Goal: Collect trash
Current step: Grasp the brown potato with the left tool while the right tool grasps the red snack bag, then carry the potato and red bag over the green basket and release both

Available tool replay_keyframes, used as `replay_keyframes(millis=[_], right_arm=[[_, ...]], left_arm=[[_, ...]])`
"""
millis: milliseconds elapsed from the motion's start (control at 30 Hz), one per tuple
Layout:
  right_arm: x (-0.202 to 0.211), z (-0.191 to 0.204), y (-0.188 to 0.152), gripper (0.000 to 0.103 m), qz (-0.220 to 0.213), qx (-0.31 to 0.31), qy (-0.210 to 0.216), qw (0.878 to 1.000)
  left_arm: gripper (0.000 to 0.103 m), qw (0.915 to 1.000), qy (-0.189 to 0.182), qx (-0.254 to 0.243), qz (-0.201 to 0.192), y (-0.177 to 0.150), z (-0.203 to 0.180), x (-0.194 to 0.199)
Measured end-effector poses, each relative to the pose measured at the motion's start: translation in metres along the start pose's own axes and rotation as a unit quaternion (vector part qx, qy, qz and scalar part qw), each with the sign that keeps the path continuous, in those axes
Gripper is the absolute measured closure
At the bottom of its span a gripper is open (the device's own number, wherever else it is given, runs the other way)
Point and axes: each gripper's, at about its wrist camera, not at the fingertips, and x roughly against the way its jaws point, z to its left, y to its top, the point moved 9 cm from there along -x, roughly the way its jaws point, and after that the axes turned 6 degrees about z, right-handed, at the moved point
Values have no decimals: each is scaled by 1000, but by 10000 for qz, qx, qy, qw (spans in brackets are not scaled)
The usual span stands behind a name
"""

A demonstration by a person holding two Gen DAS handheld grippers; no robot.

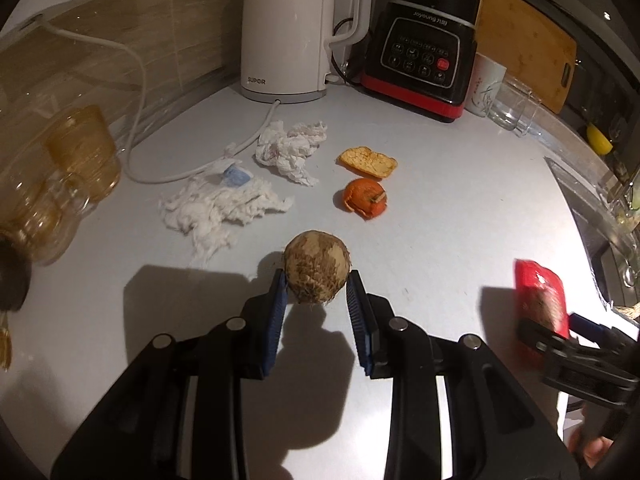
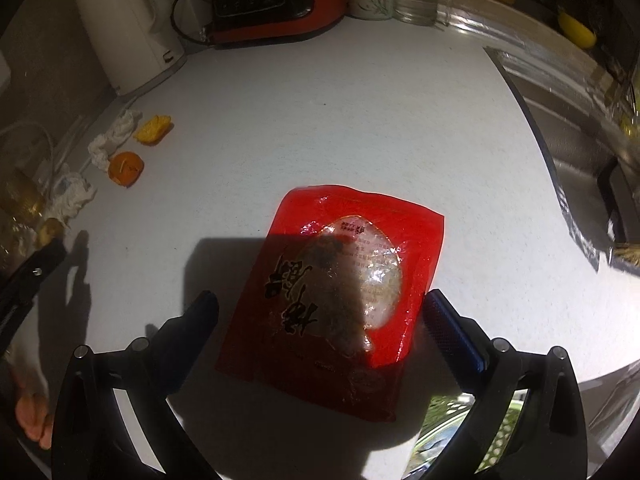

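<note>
Round brown husk could squirt out of my pinch
My left hand-held gripper clamps the brown husk ball by its sides; my right hand-held gripper gapes around the red packet, the tissues waiting at ten o'clock.

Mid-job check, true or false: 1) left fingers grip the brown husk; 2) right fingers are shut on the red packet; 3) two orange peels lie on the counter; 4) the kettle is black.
1) True: the left gripper has its fingers pressed on the brown husk.
2) False: the right gripper is open, astride the red packet.
3) True: orange peels on the counter.
4) False: the kettle is white.
</note>
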Motion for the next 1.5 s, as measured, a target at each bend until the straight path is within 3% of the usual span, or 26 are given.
replay_keyframes(millis=[200, 267, 333, 433, 500, 600, 1000, 1133, 1500], right_arm=[[-2, 8, 1, 5, -184, 520, -13, 9985], [1, 8, 1, 14, -263, 677, -20, 9974], [4, 6, 2, 37, -341, 809, -3, 9961], [7, 2, 5, 52, -338, 932, 88, 9950], [9, -1, 6, 71, -344, 955, 193, 9946], [12, -5, 9, 79, -274, 872, 501, 9946], [72, -33, -18, 81, -475, 1198, 899, 9876], [97, -57, -40, 81, -513, 1285, 957, 9857], [144, -129, -102, 81, -498, 1319, 1005, 9849]], left_arm=[[73, 10000, -43, 78, -3, -16, -5, 16], [73, 9999, -75, 121, -8, -19, -6, 19], [73, 9999, -68, 143, 11, -21, -8, 22], [73, 9999, -1, 144, -46, -23, -12, 30], [73, 9999, -13, 141, -85, -24, -15, 36], [73, 9999, -22, 104, -129, -24, -20, 45], [73, 9995, -191, -137, -195, -44, -65, 82], [73, 9996, -83, -218, -162, -58, -90, 96], [73, 9980, -300, -552, -62, -98, -166, 121]])
